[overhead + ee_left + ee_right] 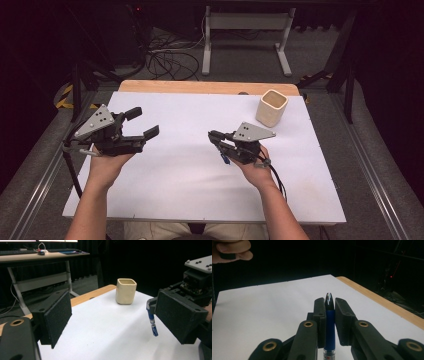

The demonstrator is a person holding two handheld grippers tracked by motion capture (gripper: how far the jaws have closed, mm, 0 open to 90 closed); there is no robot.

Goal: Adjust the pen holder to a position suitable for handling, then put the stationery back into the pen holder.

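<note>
The right hand-held gripper [216,136] is closed on a blue pen [329,332], which sits lengthwise between its two black jaws, dark tip past the pads and blue barrel hanging below, clear of the white table [190,180]. The left hand-held gripper [142,122] stands open and empty, well apart at 9 o'clock from the right one. A cream square cup [272,107] stands upright on the table at about 1 o'clock from the right hand-held gripper, near but not touching. Both hand-held grippers are held above the table.
</note>
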